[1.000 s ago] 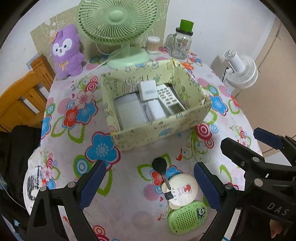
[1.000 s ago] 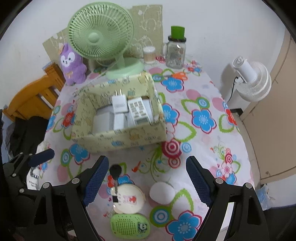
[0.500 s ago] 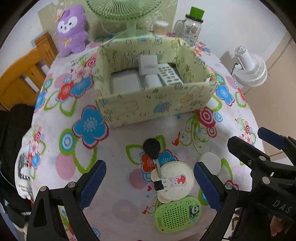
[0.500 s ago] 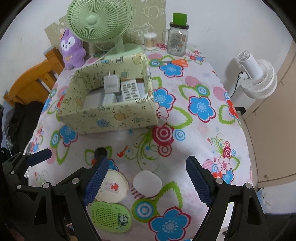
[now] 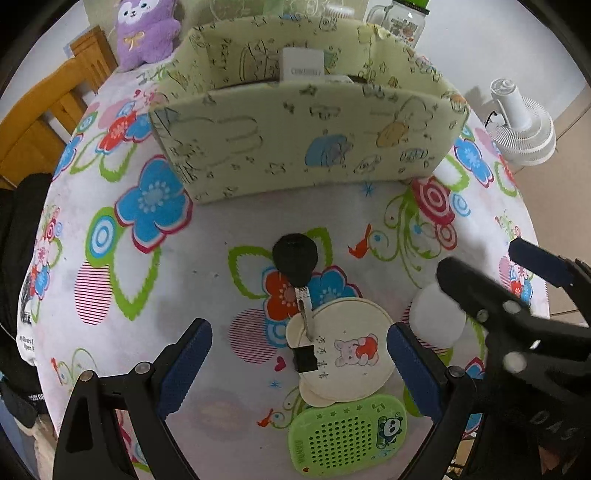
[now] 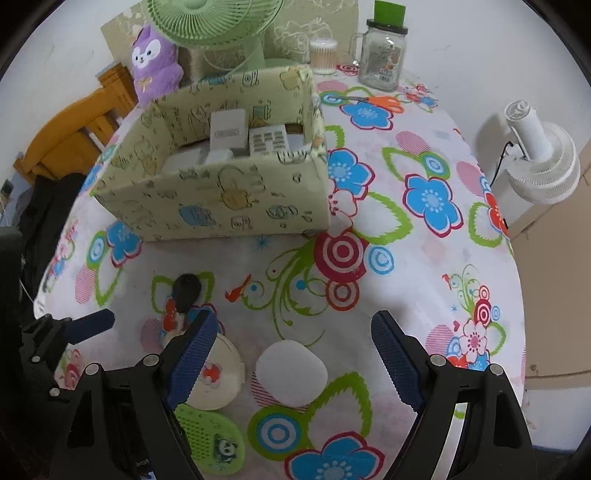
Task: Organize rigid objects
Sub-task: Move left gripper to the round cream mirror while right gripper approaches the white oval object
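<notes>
Left gripper (image 5: 299,365): jaws wide apart, nothing between the pads; it hangs over the round cream case and the key.
Right gripper (image 6: 291,356): jaws wide apart, holding nothing; the white pebble-shaped case lies below, between the two fingers, not touched.
Green speaker (image 5: 347,432): nearest to the cameras, flat on the tablecloth, with a panda picture; its top edge touches the round cream case.
Round cream case (image 5: 347,350): lies just behind the speaker, with a small cartoon animal on the lid.
Key (image 5: 295,258): black head on the cloth, metal blade lying over the edge of the cream case, a small black tag at its end.
White pebble-shaped case (image 6: 291,371): beside the cream case, on its right side, near but apart.
Tablecloth (image 6: 406,258): white with big coloured flowers.
Fabric box (image 6: 229,206): pale green, farther back in the middle of the table; inside are white chargers and a remote control (image 6: 269,142).
Far edge: a purple plush toy (image 6: 155,62), a green fan (image 6: 221,22), a glass jar with green lid (image 6: 384,51).
Beyond the table: a white fan (image 6: 539,162) on the right.
</notes>
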### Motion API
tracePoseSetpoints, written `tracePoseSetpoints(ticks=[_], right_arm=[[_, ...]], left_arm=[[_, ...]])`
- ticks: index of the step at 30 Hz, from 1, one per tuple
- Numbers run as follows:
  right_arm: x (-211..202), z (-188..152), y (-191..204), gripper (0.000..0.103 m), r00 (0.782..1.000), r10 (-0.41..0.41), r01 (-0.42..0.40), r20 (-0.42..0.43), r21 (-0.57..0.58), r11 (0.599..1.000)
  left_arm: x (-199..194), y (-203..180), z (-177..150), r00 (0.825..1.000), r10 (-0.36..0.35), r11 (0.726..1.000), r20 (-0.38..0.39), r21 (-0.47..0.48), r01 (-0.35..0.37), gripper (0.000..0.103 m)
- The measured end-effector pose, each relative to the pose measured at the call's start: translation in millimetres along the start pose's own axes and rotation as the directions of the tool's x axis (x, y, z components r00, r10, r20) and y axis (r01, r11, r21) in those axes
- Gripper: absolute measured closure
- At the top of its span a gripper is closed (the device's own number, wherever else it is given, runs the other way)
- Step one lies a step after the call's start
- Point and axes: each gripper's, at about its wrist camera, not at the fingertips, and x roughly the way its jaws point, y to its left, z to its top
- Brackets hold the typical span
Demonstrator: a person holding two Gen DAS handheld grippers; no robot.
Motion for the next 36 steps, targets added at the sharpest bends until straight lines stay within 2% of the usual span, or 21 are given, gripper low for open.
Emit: tracePoseSetpoints(ticks=[13,20,24,29,31,33,36], right_arm=[[29.0,-15.5,-11.5,0.016,0.997,0.015,-0.015,-0.074,0.003,1.000],[40.6,-22.1,-15.7,0.026,0.992,0.046,-0.044,-0.120,0.019,0.999],[41.3,-23.3,-16.1,0.028,0.991,0.061,-0.058,-0.118,0.026,0.998],[41.0,-25.0,-20.5,0.027,0.990,0.074,-0.069,-0.120,0.045,0.997],[40.1,-26.6,-24.3,0.027,0.990,0.076,-0.070,-0.120,0.047,0.996],[38.4,-28.9,-27.1,0.027,0.990,0.078,-0.073,-0.119,0.048,0.996],[35.8,-35.0,-31.5,0.027,0.990,0.079,-0.073,-0.119,0.051,0.996]], left_arm=[[24.1,-14.8,-7.2,0.998,0.011,1.000,-0.059,0.029,-0.009,0.006],[34.5,-28.3,-12.8,0.996,0.025,0.998,-0.082,0.063,-0.020,0.006],[37.1,-31.1,-14.4,0.996,0.048,0.996,-0.077,0.075,-0.042,0.005],[45.3,-57.2,-12.6,0.994,0.080,0.994,-0.069,0.081,-0.074,0.005],[45.9,-59.7,-14.5,0.995,0.079,0.994,-0.062,0.076,-0.075,0.007],[42.3,-62.8,-17.1,0.996,0.077,0.995,-0.041,0.069,-0.074,0.018],[37.1,-63.8,-19.9,0.996,0.082,0.994,-0.033,0.071,-0.080,0.020]])
